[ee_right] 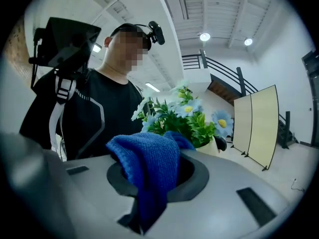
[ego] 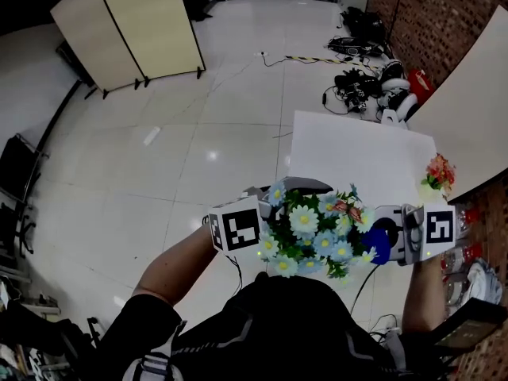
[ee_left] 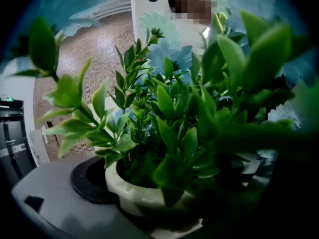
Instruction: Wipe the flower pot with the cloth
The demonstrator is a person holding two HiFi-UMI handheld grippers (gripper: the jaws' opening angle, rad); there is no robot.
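Head view: the flowers cover the pot, which is held up in the air. The left gripper is at the pot's left. The right gripper is at its right, with the blue cloth against the blooms. A white table lies beyond the pot.

Left gripper view: the jaws are clamped on the cream pot, one at each side. Green leaves rise from the pot.

Right gripper view: the jaws are pinched together on the cloth, which drapes over them. The pot shows just behind the cloth, and a person is beyond it.
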